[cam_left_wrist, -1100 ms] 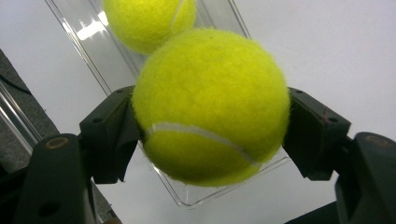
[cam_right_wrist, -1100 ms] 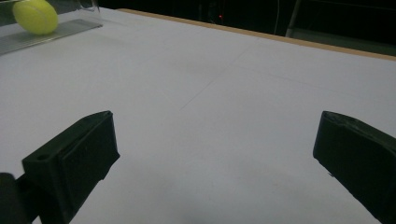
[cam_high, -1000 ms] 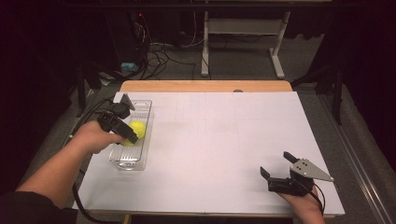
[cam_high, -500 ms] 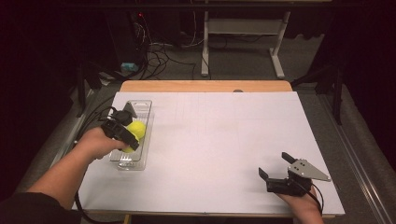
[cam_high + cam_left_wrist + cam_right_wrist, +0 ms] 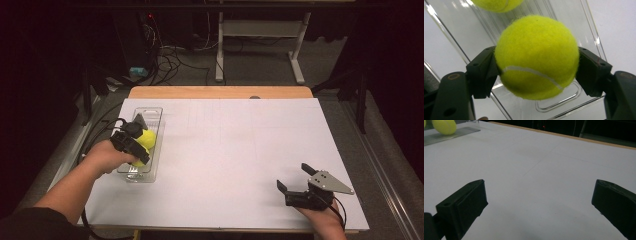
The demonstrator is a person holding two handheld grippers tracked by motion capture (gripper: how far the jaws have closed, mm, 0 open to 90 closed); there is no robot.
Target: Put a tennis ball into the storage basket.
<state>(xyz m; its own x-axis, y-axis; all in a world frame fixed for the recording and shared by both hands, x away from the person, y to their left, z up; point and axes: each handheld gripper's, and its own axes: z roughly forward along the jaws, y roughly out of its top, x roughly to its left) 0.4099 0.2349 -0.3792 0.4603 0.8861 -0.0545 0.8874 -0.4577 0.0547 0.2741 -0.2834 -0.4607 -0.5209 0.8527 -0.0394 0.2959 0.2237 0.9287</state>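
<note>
White paper covers the bench point(image 5: 240, 150), with dark floor, cables and a frame stand behind it. At its left side lies a clear tray point(image 5: 150, 172), long and narrow.

Over that tray hangs the left claw point(image 5: 137, 145), with a yellow tennis ball point(image 5: 536, 56) between its jaws. In the left gripper view both pads sit against the ball's sides, at its widest part. Those jaws have just been opening a little, so the grip looks like it is loosening; contact is not yet broken as far as can be seen. The tray floor shows directly below the ball, and a second yellow ball point(image 5: 496, 5) sits farther along the tray, apart from the first.

At the near right corner, the right claw point(image 5: 300, 190) rests low over bare paper, jaws spread wide with nothing between them. Its own view looks across the sheet toward the tray, where one ball point(image 5: 444, 126) shows far off.

By my reading, the step in hand is setting the ball down into the tray. Next the jaws should spread fully so the ball drops free, then the claw should lift straight up, clearing the tray walls without nudging either ball.
</note>
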